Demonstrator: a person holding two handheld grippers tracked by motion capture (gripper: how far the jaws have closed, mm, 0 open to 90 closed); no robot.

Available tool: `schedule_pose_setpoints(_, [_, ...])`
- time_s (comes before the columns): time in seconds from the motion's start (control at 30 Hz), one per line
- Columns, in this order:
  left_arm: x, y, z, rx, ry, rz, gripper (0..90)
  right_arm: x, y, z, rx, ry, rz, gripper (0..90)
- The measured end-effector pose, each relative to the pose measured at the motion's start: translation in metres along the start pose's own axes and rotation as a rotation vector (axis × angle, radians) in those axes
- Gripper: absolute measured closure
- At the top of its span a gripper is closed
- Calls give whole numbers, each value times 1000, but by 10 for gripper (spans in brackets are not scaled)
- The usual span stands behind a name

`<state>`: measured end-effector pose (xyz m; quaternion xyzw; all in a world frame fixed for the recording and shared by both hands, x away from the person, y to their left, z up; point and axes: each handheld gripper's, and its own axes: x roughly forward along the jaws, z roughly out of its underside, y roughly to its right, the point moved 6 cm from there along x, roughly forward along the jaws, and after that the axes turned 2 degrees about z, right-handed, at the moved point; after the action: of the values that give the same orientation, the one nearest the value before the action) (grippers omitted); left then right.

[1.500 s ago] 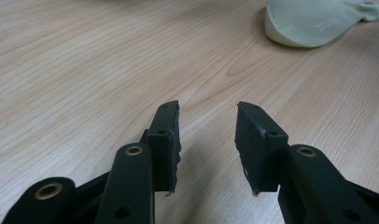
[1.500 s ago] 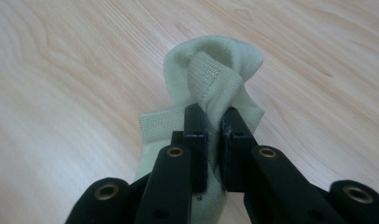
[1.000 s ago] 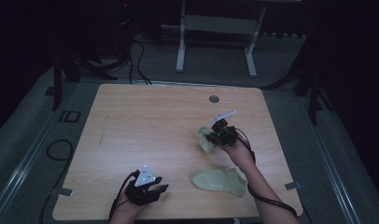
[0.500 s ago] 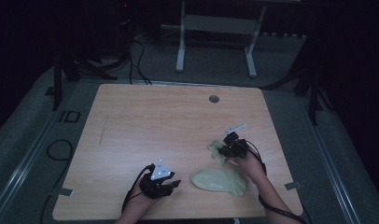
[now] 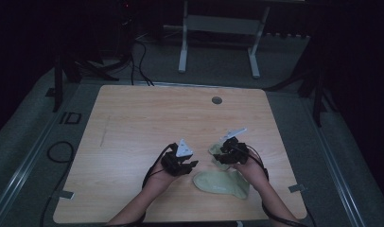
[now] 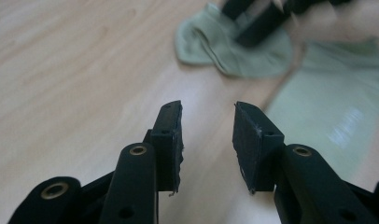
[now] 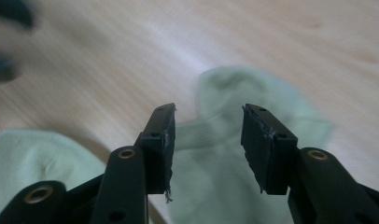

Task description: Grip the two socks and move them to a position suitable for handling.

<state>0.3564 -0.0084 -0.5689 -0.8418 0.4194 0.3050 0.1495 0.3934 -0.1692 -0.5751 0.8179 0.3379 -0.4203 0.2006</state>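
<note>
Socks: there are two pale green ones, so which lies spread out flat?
The sock nearer the person, lying flat by the table's front edge. The other sock sits bunched up under the open right gripper.

The wooden table [image 5: 133, 123] has two pale green socks on it. One sock [image 5: 221, 182] lies flat near the right gripper [image 5: 226, 157]. The other sock [image 7: 234, 154], bunched up, sits under that gripper's open jaws. A small round hole [image 5: 216, 100] is far ahead of both tools.

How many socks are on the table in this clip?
2. One pale green sock lies flat near the table's front edge, between the person's forearms. The second sock lies just beyond it, under the open right claw. Both also show in the right gripper view.
</note>
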Motion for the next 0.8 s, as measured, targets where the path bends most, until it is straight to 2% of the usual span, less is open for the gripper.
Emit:
schedule_pose_setpoints(0.17, [27, -2, -18, 33, -9, 18, 630, 17, -6, 11, -24, -37, 19, 571])
schedule_pose_setpoints(0.23, [37, -2, -23, 35, -12, 35, 629, 17, -5, 11, -26, -24, 33, 603])
schedule_pose_setpoints(0.27, [42, -2, -25, 35, -25, 18, 629, 17, -5, 12, -26, -22, 30, 630])
schedule_pose_setpoints(0.4, [61, -2, -29, 45, -35, 31, 635, 16, -7, 15, -45, -15, 58, 787])
schedule_pose_setpoints(0.43, [65, -2, -30, 47, -34, 34, 670, 16, -7, 15, -47, -15, 62, 802])
schedule_pose_setpoints(0.47, [68, -3, -32, 44, -22, 17, 692, 16, -6, 15, -42, -14, 60, 816])
schedule_pose_setpoints(0.53, [72, -5, -36, 37, 4, 32, 827, 16, -5, 16, -44, -8, 58, 827])
schedule_pose_setpoints(0.57, [73, -6, -37, 39, 8, 26, 864, 16, -5, 16, -46, -5, 55, 829])
schedule_pose_setpoints(0.7, [87, -4, -38, 74, -43, 36, 890, 15, -5, 17, -49, -3, 52, 830])
schedule_pose_setpoints(0.73, [90, -3, -37, 85, -59, 27, 890, 15, -5, 17, -49, -3, 51, 830])
schedule_pose_setpoints(0.8, [98, -4, -35, 81, -94, 5, 891, 15, -5, 17, -55, -4, 51, 830])
